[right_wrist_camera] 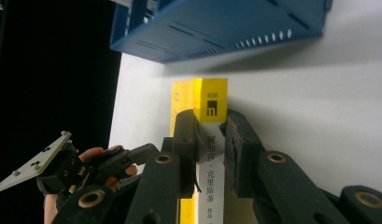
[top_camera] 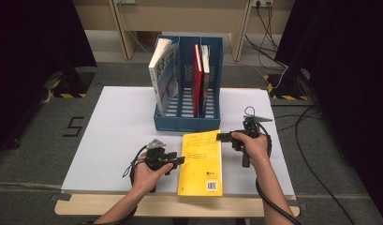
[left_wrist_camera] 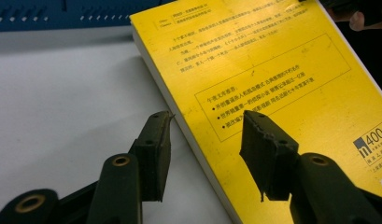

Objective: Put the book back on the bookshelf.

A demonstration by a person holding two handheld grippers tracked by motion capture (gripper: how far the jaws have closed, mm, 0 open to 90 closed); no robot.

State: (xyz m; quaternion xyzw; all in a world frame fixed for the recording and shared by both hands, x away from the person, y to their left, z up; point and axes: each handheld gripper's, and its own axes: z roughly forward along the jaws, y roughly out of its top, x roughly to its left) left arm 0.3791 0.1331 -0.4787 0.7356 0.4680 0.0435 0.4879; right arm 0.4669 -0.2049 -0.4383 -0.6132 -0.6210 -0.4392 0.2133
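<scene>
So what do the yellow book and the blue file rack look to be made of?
Yellow book: paper with a glossy softcover, judging by the sheen on its cover and the pale page edges. Blue file rack: probably moulded plastic, with slotted walls and an even matte colour.

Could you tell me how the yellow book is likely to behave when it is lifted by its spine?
The yellow book is a thick paperback, so probably fairly stiff yet its pages may fan open. Its glossy cover might slip, though the right tool clamps the spine squarely.
</scene>
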